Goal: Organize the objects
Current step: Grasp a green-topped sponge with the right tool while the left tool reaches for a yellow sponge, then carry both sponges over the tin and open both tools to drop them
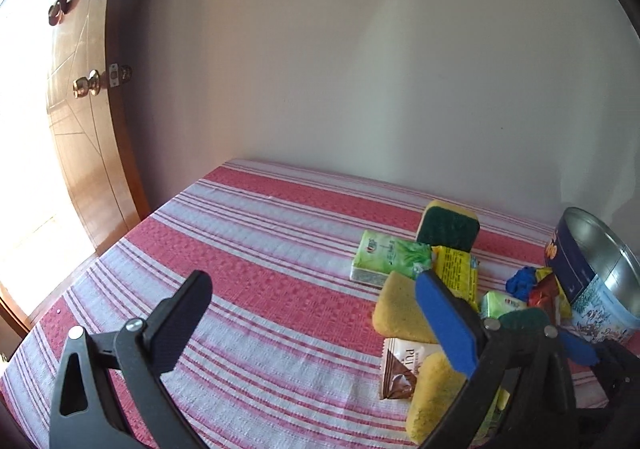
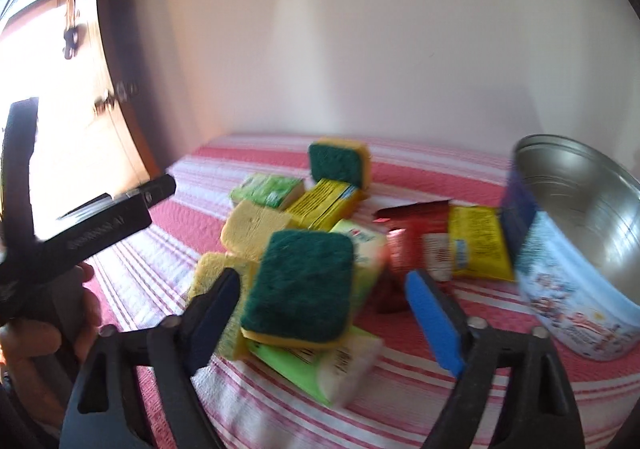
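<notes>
A pile of objects lies on the red and white striped tablecloth (image 1: 248, 233): yellow sponges with green scrub sides (image 2: 300, 289) (image 1: 448, 227), green tissue packs (image 1: 390, 257) (image 2: 272, 189), yellow packets (image 2: 478, 245), a red wrapper (image 2: 416, 245) and a brown sachet (image 1: 400, 373). A round tin (image 2: 580, 241), open and empty, stands at the right; it also shows in the left wrist view (image 1: 600, 273). My right gripper (image 2: 324, 313) is open around the nearest green-topped sponge, not touching it. My left gripper (image 1: 320, 317) is open and empty, left of the pile.
A white wall runs behind the table. A wooden door (image 1: 84, 129) with a brass knob (image 1: 88, 85) stands at the left, beside bright light. The left gripper's body and the hand holding it (image 2: 52, 305) show in the right wrist view.
</notes>
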Action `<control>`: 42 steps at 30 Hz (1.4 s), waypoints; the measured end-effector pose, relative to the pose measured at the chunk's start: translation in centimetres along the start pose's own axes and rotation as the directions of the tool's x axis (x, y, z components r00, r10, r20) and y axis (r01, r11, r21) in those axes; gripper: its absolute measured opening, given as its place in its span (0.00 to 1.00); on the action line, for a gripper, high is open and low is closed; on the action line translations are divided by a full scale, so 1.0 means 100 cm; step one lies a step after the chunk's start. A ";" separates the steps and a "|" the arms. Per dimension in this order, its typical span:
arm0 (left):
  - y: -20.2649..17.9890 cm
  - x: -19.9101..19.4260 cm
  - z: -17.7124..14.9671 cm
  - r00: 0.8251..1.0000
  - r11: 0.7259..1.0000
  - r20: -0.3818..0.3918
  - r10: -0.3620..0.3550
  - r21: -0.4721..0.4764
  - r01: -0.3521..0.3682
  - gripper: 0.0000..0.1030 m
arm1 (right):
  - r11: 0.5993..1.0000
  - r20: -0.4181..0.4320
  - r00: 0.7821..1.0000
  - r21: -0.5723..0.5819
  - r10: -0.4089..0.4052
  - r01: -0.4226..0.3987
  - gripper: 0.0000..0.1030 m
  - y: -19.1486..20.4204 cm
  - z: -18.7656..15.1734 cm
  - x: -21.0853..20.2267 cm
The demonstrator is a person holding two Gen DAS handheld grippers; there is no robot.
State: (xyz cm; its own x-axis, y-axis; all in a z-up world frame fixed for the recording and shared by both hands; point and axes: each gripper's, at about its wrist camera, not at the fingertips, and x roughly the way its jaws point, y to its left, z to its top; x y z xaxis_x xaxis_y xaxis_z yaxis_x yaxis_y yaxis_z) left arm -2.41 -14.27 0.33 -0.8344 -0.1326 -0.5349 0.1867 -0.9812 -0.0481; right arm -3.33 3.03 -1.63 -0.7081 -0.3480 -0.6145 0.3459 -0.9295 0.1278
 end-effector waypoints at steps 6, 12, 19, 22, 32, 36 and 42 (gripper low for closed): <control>-0.016 -0.003 -0.003 1.000 0.997 0.024 -0.003 0.077 0.002 1.00 | 1.000 -0.072 0.997 -0.012 -0.008 0.007 0.55 0.001 -0.003 0.021; -0.012 -0.014 -0.002 0.990 0.991 0.049 -0.133 0.022 0.132 1.00 | 0.999 0.074 0.997 0.036 0.017 -0.020 0.55 -0.019 0.002 -0.021; -0.059 -0.017 -0.021 0.952 0.924 -0.066 -0.299 0.231 0.306 1.00 | 0.984 0.138 0.974 0.046 -0.178 0.173 0.55 -0.057 -0.013 -0.047; -0.076 -0.012 -0.036 0.957 0.909 -0.122 -0.264 0.299 0.289 0.96 | 0.980 0.130 0.975 0.102 -0.181 0.169 0.55 -0.074 -0.011 -0.049; -0.056 0.023 -0.044 0.914 0.938 -0.303 -0.269 0.135 0.321 0.64 | 0.982 0.144 0.974 0.100 -0.176 0.162 0.56 -0.075 -0.016 -0.056; -0.055 0.028 -0.046 0.910 0.944 -0.328 -0.252 0.124 0.306 0.65 | 0.982 0.131 0.977 0.111 -0.167 0.153 0.56 -0.079 -0.015 -0.056; -0.045 0.013 -0.042 0.931 0.952 -0.259 -0.257 0.098 0.291 0.55 | 0.980 0.144 0.973 0.113 -0.180 0.165 0.56 -0.077 -0.014 -0.058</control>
State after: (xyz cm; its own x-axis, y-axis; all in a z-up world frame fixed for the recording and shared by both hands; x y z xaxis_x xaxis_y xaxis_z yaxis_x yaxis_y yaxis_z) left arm -2.14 -9.44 -3.66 -0.6906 0.1654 -0.7041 -0.1157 -0.9862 -0.1182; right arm -0.99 12.44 -0.13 -0.8401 -0.1888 -0.5085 0.1531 -0.9819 0.1117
